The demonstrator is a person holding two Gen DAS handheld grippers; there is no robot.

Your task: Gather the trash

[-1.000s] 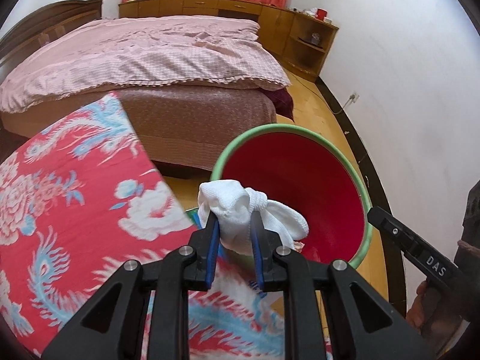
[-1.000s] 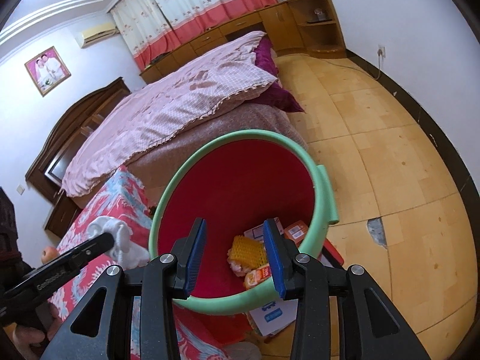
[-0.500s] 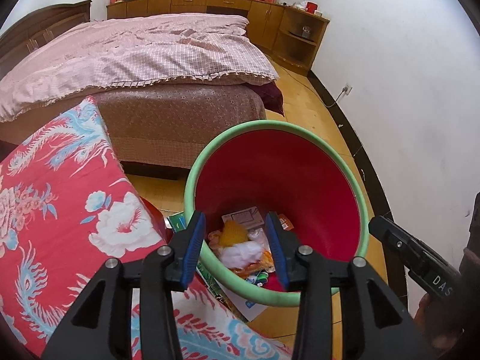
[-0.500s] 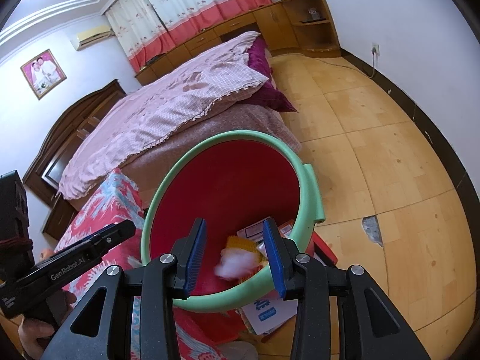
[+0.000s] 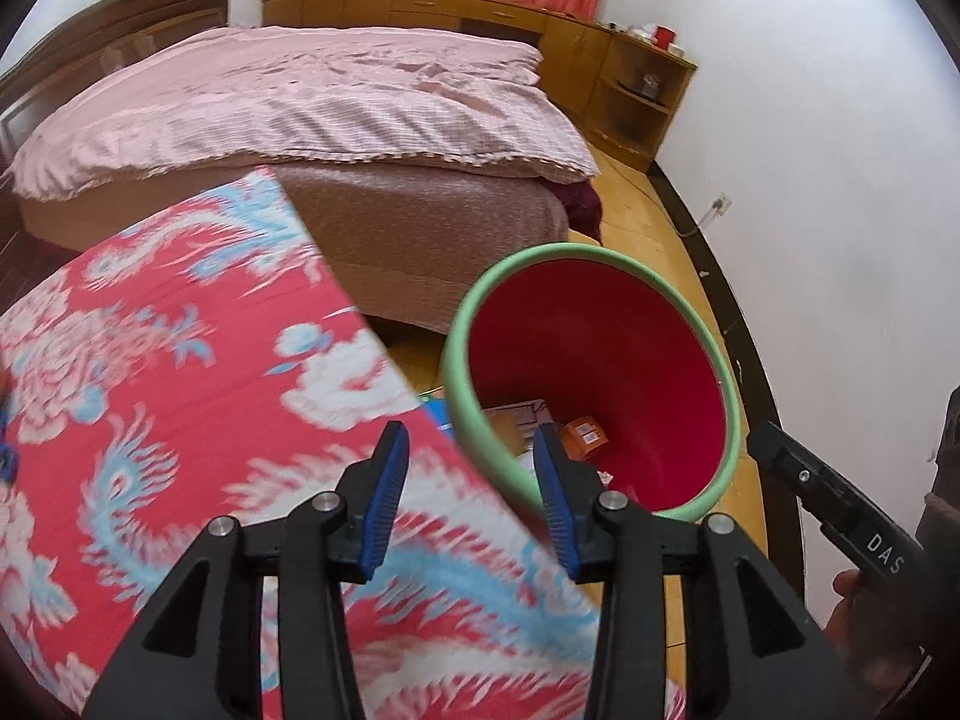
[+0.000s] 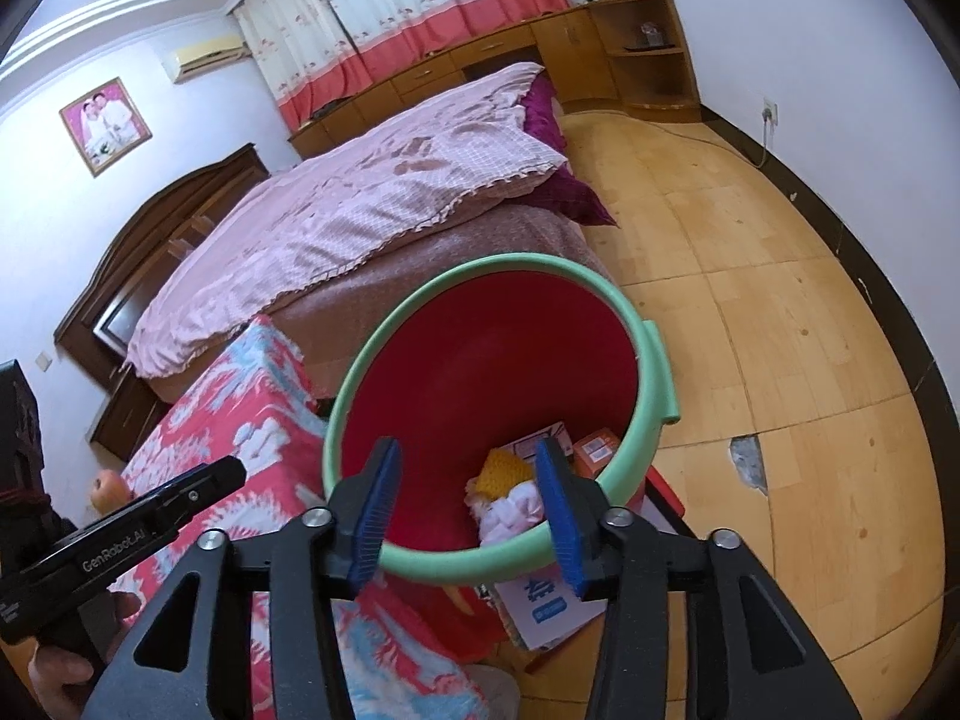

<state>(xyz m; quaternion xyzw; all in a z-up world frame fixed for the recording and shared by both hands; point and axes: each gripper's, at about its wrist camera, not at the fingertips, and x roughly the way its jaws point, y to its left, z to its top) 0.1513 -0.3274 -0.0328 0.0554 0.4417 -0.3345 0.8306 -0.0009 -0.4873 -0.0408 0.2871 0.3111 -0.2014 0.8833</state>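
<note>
A: Where's the trash sitting?

B: At the bottom of the red bin (image 6: 480, 372) with the green rim, lower centre of the right wrist view. A white crumpled wad (image 6: 510, 513) lies there, touching a yellow piece (image 6: 501, 467), with an orange carton (image 6: 595, 450) just to the right of them and a flat box behind.

A: And from the left wrist view?

B: The bin (image 5: 600, 354) fills the centre right of the frame. Only the orange carton (image 5: 583, 435) and part of the flat box show; the near rim hides the rest.

A: The grippers?

B: The left gripper (image 5: 471, 495) is at bottom centre with its blue pads spread apart and nothing between them; its jaws have just been opening. It hangs over the edge of the red flowered cloth (image 5: 180, 420) and the bin's near rim. The right gripper (image 6: 468, 516) is likewise spread, its jaws just widened, nothing pinched, and the bin's near rim shows through the gap.

A: Can each see the other?

B: Yes. The right one's finger pokes in at the lower right of the left wrist view, and the left one's at the lower left of the right wrist view, above the cloth.

A: Around that?

B: A bed (image 6: 360, 204) with a pink quilt behind the bin, yellow wooden floor (image 6: 750, 300) to the right, a printed box (image 6: 543, 606) under the bin's near edge, and an apple (image 6: 108, 489) at far left.
</note>
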